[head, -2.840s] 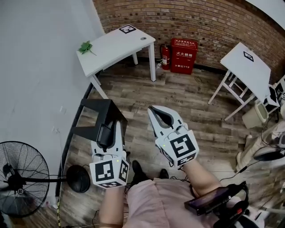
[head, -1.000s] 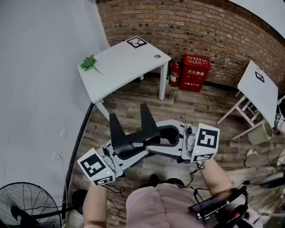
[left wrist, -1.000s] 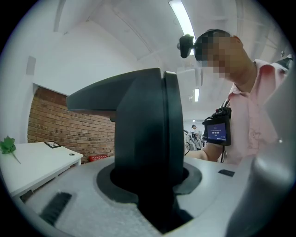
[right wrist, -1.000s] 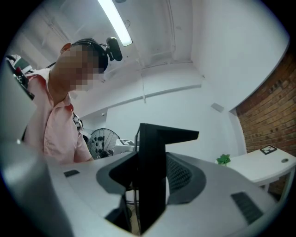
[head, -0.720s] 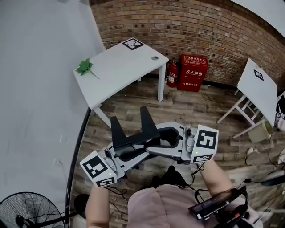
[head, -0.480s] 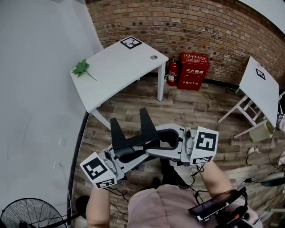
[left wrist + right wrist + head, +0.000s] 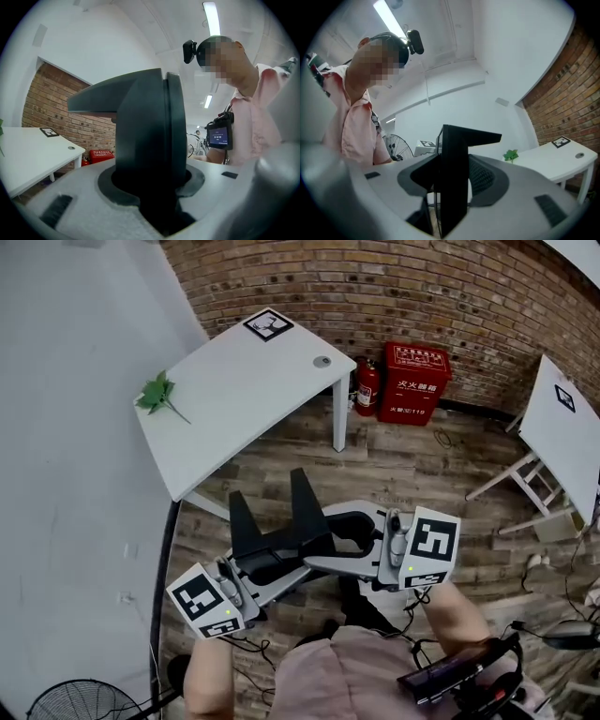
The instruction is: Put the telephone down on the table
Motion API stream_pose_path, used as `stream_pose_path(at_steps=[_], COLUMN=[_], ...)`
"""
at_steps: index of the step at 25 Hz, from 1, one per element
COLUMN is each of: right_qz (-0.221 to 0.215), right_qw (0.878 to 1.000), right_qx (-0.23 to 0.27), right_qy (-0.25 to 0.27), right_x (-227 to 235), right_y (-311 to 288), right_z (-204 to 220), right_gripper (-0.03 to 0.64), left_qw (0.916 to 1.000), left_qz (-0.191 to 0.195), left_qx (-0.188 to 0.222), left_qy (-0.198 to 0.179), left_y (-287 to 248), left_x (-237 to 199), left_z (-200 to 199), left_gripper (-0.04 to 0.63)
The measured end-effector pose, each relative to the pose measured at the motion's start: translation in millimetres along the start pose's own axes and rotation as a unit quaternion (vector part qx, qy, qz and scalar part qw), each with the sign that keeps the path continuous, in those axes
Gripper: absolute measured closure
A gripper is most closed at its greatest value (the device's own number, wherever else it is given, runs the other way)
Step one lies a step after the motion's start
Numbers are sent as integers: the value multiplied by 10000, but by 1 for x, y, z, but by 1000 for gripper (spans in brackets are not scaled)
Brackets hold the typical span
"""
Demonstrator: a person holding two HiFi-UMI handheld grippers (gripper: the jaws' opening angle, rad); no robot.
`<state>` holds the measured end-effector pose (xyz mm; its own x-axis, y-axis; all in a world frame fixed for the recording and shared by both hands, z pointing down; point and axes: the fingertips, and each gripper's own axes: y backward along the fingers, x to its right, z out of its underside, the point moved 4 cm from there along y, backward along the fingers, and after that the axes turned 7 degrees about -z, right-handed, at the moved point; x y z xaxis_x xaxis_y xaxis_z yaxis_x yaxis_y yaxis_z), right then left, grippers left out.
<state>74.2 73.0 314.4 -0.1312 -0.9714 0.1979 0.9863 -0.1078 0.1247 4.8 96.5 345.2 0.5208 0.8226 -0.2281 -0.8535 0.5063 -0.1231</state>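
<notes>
Left tongs (image 7: 277, 568) and right tongs (image 7: 323, 545), each part-open, clenched on 1 black telephone (image 7: 305, 507) in mid-air

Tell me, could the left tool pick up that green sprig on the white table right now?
Probably not: the left tool is clamped on the black telephone, shared with the right tool, and the green sprig lies well ahead.
</notes>
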Motion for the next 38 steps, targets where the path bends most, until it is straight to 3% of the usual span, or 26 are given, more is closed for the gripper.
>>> stream_pose_path(at_steps=[14,24,30,38], right_qz=[-279,-482,-440,-367], right_qw=[9995,9988,9987,9976], right_qx=[-12,-120,-227,-338], right_qy=[132,-4,-117,-476], right_x=[102,151,207,315], right_y=[32,0,-33,-85], right_z=[-47,-38,-23,-5], right_gripper=[422,422,420,419], left_qw=[9996,9988,9985,9971], left_qz=[-241,-483,-516,-554], left_qx=[50,69,150,109], left_qy=[-114,-20,125,504], left_y=[-73,-63,-55,-49], left_x=[-74,-128,-193,-310], left_z=[-49,-45,-36,-30], left_gripper=[430,430,430,430])
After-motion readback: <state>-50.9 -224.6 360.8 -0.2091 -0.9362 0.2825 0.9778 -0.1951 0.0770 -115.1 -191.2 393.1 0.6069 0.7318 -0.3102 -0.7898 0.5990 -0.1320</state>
